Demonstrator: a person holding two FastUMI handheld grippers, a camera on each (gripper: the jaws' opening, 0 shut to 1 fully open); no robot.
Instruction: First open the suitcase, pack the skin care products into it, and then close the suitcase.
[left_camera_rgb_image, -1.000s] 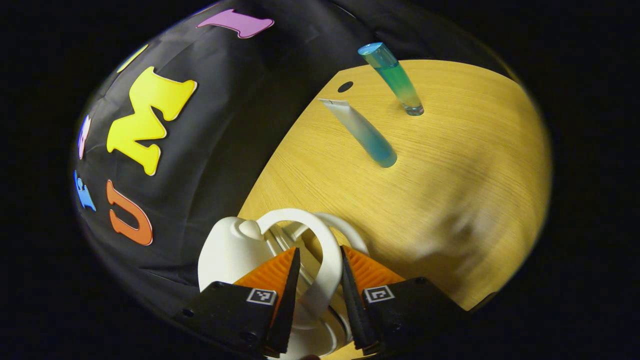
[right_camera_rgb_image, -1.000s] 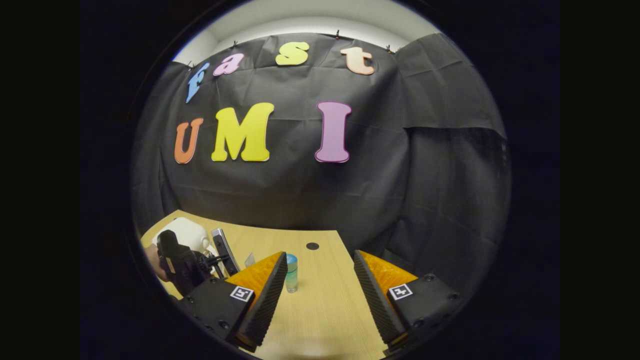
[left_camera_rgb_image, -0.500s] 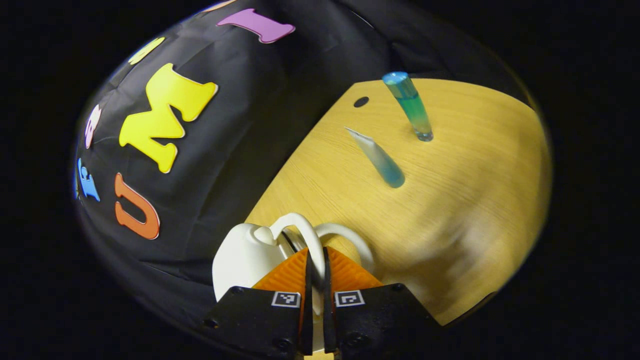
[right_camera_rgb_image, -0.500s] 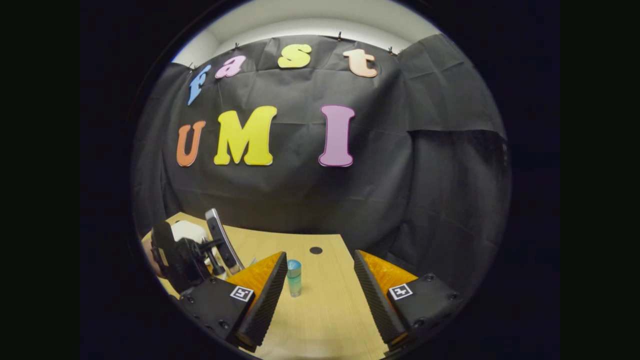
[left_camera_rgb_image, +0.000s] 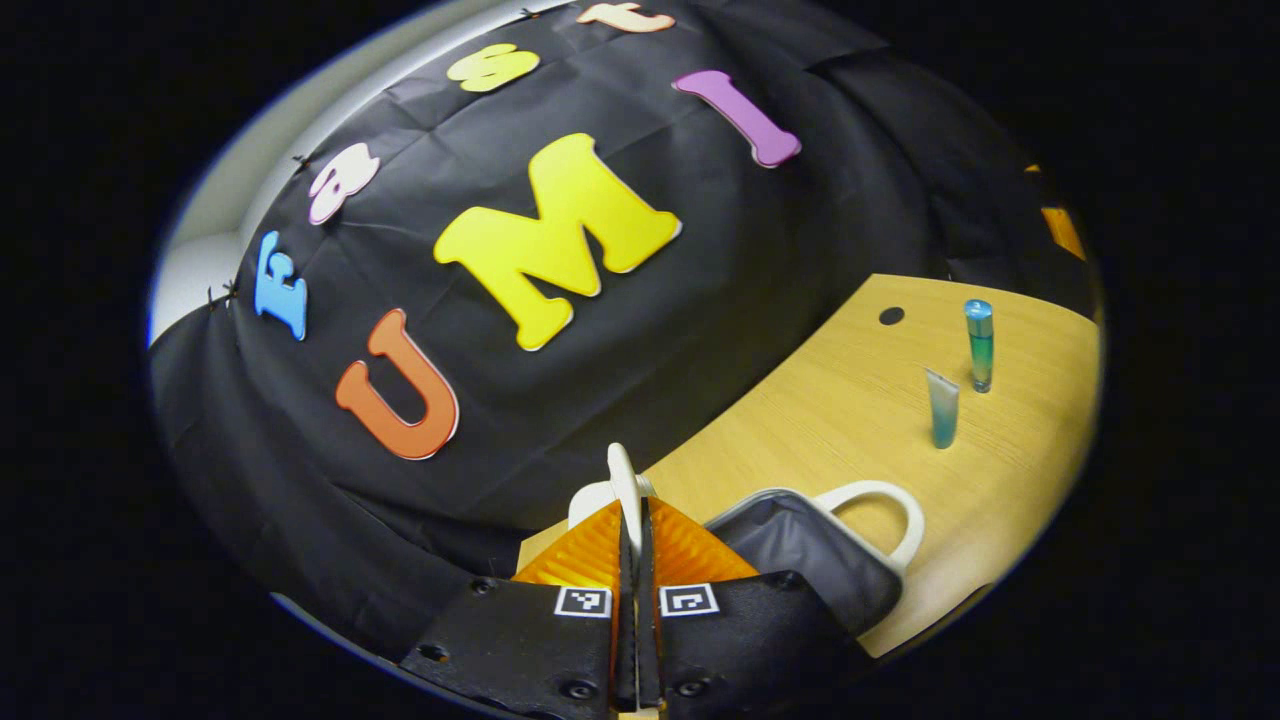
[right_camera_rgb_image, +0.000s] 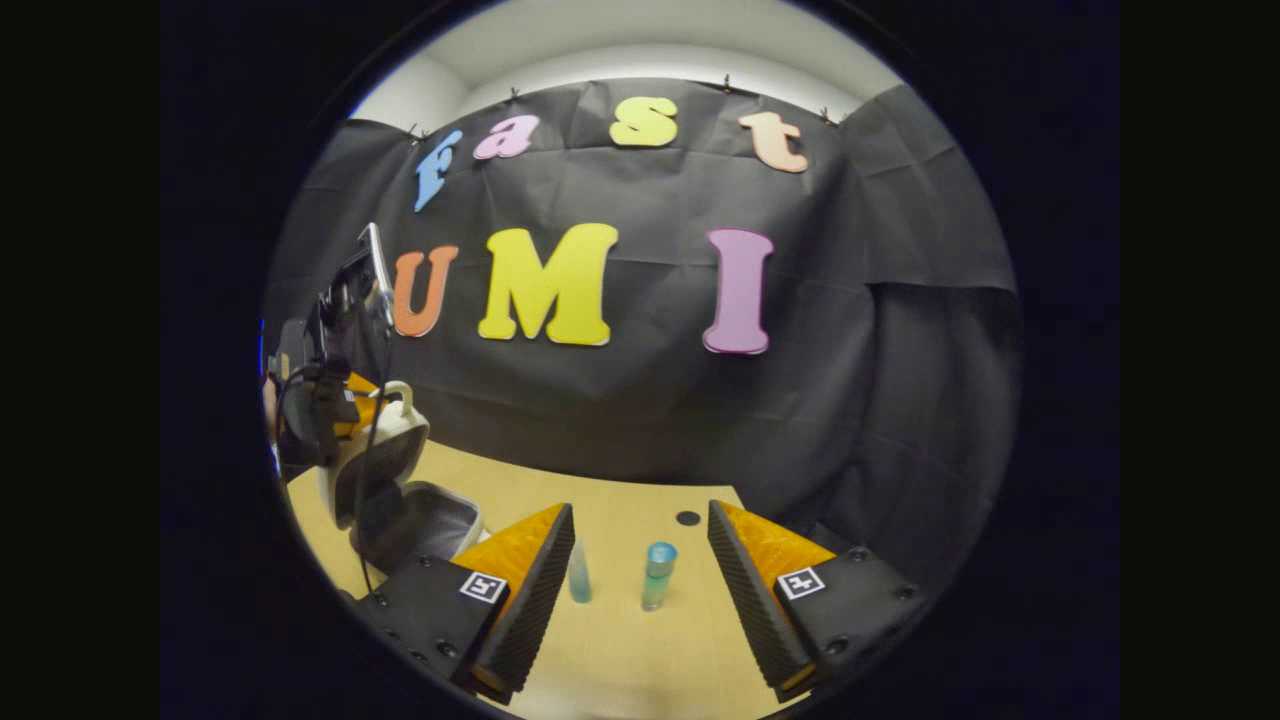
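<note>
The white suitcase (right_camera_rgb_image: 372, 470) stands open at the table's left, its lid raised and its dark-lined base (left_camera_rgb_image: 800, 560) lying flat. My left gripper (left_camera_rgb_image: 630, 505) is shut on the lid's white handle (left_camera_rgb_image: 622, 475); from the right gripper view this gripper (right_camera_rgb_image: 345, 400) is up beside the lid. The base's own handle (left_camera_rgb_image: 885, 495) loops toward the table's middle. A blue-green tube (right_camera_rgb_image: 579, 573) and a teal capped bottle (right_camera_rgb_image: 657, 576) stand upright on the wooden table (right_camera_rgb_image: 620, 650), just ahead of my open right gripper (right_camera_rgb_image: 640, 512), whose fingers hold nothing.
A small dark hole (right_camera_rgb_image: 688, 518) sits in the tabletop behind the two products. The black cloth wall rises close behind the table. In the left gripper view the tube (left_camera_rgb_image: 941, 408) and bottle (left_camera_rgb_image: 979, 345) stand to the right of the suitcase.
My left gripper shut on the lid's handle and rose, swinging the lid up and baring the dark lining. The right gripper stayed open and shifted slightly.
</note>
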